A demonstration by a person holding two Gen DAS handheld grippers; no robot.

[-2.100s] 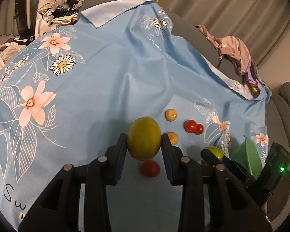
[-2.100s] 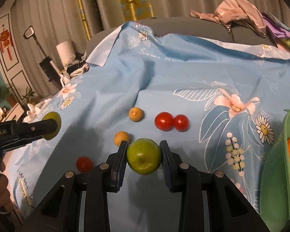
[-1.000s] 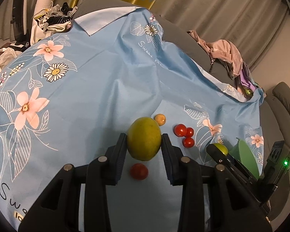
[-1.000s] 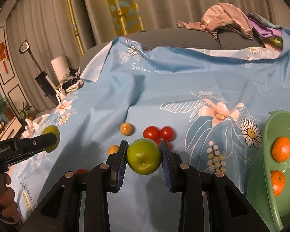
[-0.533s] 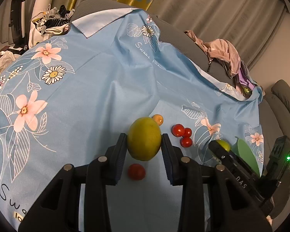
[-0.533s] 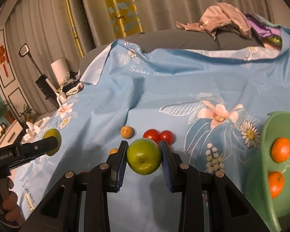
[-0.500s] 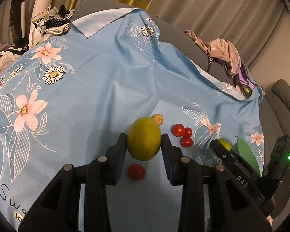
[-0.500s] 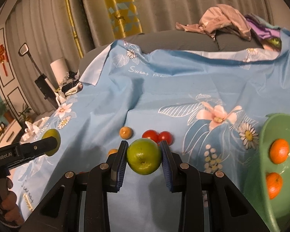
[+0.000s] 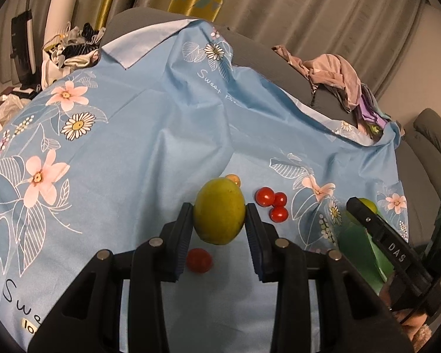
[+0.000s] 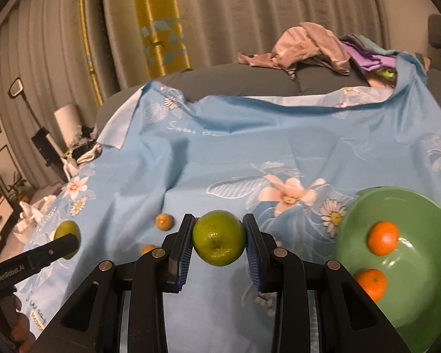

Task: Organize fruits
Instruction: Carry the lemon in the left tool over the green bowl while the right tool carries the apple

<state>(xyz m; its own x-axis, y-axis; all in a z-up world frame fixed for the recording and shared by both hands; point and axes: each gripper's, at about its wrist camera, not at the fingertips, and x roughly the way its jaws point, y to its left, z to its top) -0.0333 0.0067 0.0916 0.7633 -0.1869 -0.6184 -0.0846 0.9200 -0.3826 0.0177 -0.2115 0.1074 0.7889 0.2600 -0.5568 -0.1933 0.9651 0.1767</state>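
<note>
My left gripper (image 9: 219, 217) is shut on a yellow-green mango (image 9: 219, 210), held above the blue flowered cloth (image 9: 150, 135). On the cloth beneath lie a lone red tomato (image 9: 199, 260), three red tomatoes (image 9: 272, 201) to the right and a small orange fruit (image 9: 233, 178) behind the mango. My right gripper (image 10: 218, 242) is shut on a green apple (image 10: 219, 241), held to the left of the green bowl (image 10: 420, 309). Two oranges (image 10: 382, 237) lie in that bowl. Two small orange fruits (image 10: 164, 222) lie on the cloth to the left.
The cloth covers a grey sofa (image 10: 250, 83) with a heap of clothes (image 10: 311, 47) on its back. Curtains hang behind. Clutter and a white roll (image 10: 66, 117) stand at the far left. Each gripper shows in the other's view: the right one (image 9: 382, 235), the left one (image 10: 35, 257).
My right gripper has risen with the apple and shifted toward the bowl, which now shows more fully. The left gripper has held nearly still with the mango.
</note>
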